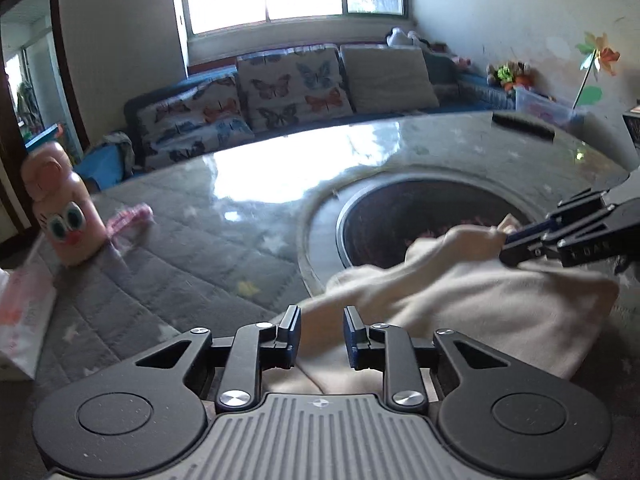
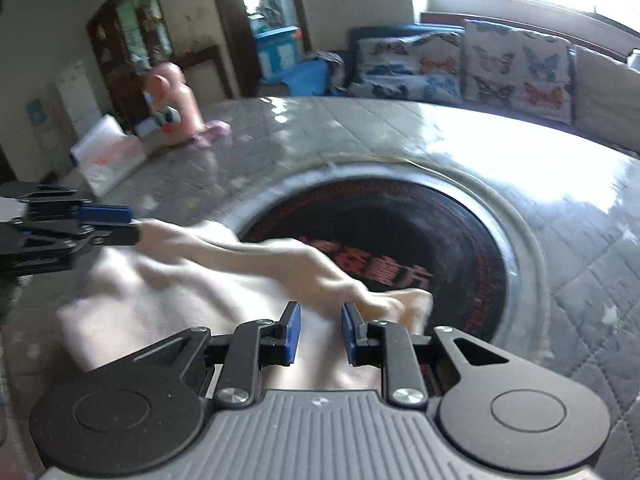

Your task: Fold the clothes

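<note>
Lying beneath both slightly parted grippers, left gripper (image 1: 322, 328) and right gripper (image 2: 320, 322): cream garment (image 1: 500, 304).

Each handheld tool was built alike: the left gripper (image 1: 322, 320) and right gripper (image 2: 320, 316) had matte black linkage arms pinned with silver screws, blue pads lining the fingers (image 2: 294, 330), round black side housings, and a ribbed grey body bearing a small emblem.

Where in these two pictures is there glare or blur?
Left wrist view: window glare on the glossy table; the pink bottle is blurred. Right wrist view: glare on the table's far right side; the cream cloth is smeared by motion.
</note>
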Demonstrator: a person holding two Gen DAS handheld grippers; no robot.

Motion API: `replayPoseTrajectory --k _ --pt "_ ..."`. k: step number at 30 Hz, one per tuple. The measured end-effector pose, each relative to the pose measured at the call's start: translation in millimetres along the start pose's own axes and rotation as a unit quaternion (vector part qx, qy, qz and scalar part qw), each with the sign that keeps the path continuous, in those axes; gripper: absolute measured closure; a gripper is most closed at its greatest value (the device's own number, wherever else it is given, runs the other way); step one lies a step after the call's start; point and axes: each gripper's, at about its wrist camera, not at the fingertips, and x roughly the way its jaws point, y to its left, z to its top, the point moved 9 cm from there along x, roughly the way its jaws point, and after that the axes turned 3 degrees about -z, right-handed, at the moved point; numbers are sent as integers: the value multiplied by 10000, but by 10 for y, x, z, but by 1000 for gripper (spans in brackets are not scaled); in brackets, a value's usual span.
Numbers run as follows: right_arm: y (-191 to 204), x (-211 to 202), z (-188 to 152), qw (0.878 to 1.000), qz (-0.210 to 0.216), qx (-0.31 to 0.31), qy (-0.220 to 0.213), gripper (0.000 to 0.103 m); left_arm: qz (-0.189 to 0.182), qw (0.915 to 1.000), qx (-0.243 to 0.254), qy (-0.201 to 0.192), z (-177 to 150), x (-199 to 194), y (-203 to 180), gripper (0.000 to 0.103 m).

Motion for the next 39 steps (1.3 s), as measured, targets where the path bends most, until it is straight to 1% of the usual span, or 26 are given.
replayPoseTrajectory --k 3,5,6,9,12,15,17,20,22,27,31,35,39 --pt "-85 28 -27 9998 -135 124 40 84 111 9998 -44 165 -84 100 79 81" --pt "-118 -21 -2 9995 -301 90 -10 82 67 9998 -119 163 -86 98 104 81" --pt "-106 -49 25 9995 -303 39 -62 82 51 9999 -102 121 -60 76 87 81" --pt "-4 -72 131 9997 -141 -79 -186 82 -34 10000 -55 -19 41 16 1 81" --pt "159 18 252 9995 106 -211 -218 82 -213 9997 -70 -84 143 25 -107 81" --pt "312 162 329 9990 261 -342 -153 82 -291 9996 -19 -19 184 129 -205 81" --pt "382 275 348 9989 286 -369 -74 82 -310 9995 -50 50 178 223 -230 81" --pt "420 426 327 9990 222 -389 12 82 -225 9995 -167 146 150 363 -194 80" --pt "431 481 310 9990 171 -403 25 82 -212 9994 -231 122 137 393 -170 80" --pt "468 348 315 9986 117 -512 -88 82 -217 9994 -258 -32 156 225 -175 80" --pt "574 194 266 9974 217 -666 -170 81 -232 9995 -169 -136 123 43 -233 80" --pt "678 190 193 9966 237 -783 -135 80 -284 9995 9 -145 -4 -112 -326 80" --pt "768 169 113 9955 217 -912 -128 80 -227 9996 131 -125 -163 -237 -372 80"
